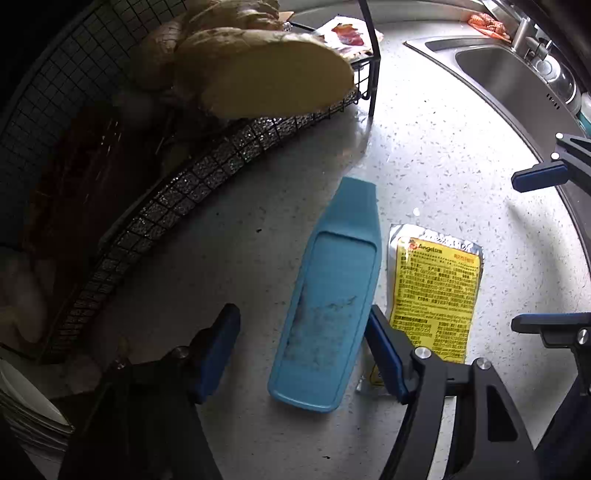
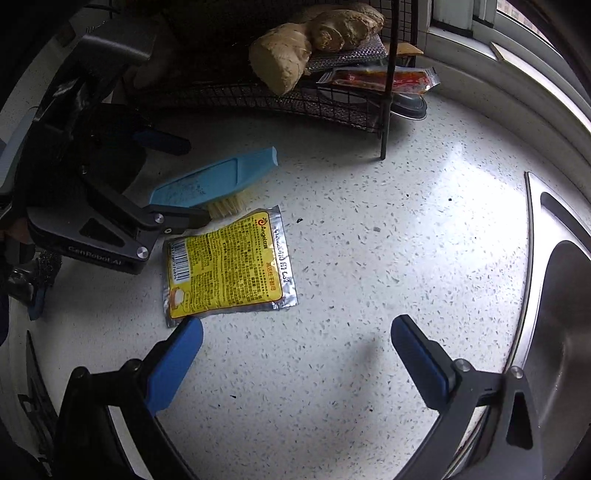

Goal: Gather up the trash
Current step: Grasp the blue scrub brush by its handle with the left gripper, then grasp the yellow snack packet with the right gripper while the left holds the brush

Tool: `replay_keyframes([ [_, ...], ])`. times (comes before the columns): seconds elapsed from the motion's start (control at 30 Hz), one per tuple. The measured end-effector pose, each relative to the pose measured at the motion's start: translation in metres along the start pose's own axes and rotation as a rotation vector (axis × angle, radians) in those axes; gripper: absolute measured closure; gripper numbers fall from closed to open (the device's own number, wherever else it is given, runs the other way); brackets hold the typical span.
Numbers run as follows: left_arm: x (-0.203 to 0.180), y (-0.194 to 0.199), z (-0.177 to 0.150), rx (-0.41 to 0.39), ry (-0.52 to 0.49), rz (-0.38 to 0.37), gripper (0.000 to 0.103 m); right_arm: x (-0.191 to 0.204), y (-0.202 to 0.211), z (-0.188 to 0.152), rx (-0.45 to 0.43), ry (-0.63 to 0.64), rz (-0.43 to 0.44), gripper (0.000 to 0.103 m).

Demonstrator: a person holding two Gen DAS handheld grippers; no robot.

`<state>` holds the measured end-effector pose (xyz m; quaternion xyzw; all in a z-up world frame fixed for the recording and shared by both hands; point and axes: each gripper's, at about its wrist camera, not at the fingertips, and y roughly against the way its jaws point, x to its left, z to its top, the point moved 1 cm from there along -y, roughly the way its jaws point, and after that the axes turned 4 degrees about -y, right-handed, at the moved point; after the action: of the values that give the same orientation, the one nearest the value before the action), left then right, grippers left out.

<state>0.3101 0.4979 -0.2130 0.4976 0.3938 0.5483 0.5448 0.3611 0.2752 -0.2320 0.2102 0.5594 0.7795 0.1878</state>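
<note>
A yellow and silver foil packet (image 1: 436,291) (image 2: 227,267) lies flat on the speckled countertop (image 2: 369,258). A blue scrubbing brush (image 1: 328,295) (image 2: 218,181) lies beside it, bristles down. My left gripper (image 1: 303,347) is open, its jaws on either side of the brush's near end, the right finger (image 1: 384,350) between brush and packet. It also shows in the right wrist view (image 2: 177,184). My right gripper (image 2: 295,354) is open and empty, its left finger (image 2: 173,365) at the packet's near edge. It shows at the right edge of the left wrist view (image 1: 543,251).
A black wire rack (image 1: 207,162) (image 2: 332,99) holds ginger root (image 1: 258,70) (image 2: 295,51). A red snack wrapper (image 2: 380,79) (image 1: 347,35) lies behind the rack. A steel sink (image 1: 509,81) (image 2: 561,295) lies to the right. Stacked plates (image 1: 26,406) sit at the lower left.
</note>
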Motion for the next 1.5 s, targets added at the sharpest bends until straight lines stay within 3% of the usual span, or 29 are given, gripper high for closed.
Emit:
replay_keyframes([
  [0.13, -0.008, 0.005, -0.009, -0.008, 0.031, -0.015, 0.063, -0.007, -0.001, 0.002, 0.006, -0.006, 0.007, 0.001],
  [0.17, -0.009, 0.005, -0.011, -0.008, 0.049, -0.011, 0.064, -0.007, -0.001, 0.002, 0.009, -0.005, 0.008, 0.001],
  [0.3, -0.012, 0.009, -0.024, -0.005, 0.133, -0.035, 0.065, -0.01, 0.003, 0.0, 0.013, 0.019, 0.019, 0.001],
  [0.43, -0.027, 0.019, -0.048, -0.008, 0.221, -0.037, 0.066, -0.003, 0.01, -0.002, 0.008, 0.123, 0.031, 0.001],
  [0.63, -0.036, 0.044, -0.081, -0.034, 0.381, -0.019, 0.068, 0.014, 0.014, -0.003, 0.03, 0.332, 0.04, 0.001],
  [0.87, -0.047, 0.067, -0.123, -0.055, 0.532, -0.016, 0.068, 0.052, 0.01, -0.008, 0.064, 0.689, 0.046, 0.001],
  [1.2, -0.07, 0.06, -0.154, -0.035, 0.601, -0.06, 0.068, 0.108, -0.006, -0.013, 0.079, 1.101, 0.086, 0.001],
  [1.5, -0.064, 0.046, -0.155, -0.029, 0.6, -0.072, 0.068, 0.143, -0.04, -0.002, 0.155, 1.251, 0.136, 0.001],
])
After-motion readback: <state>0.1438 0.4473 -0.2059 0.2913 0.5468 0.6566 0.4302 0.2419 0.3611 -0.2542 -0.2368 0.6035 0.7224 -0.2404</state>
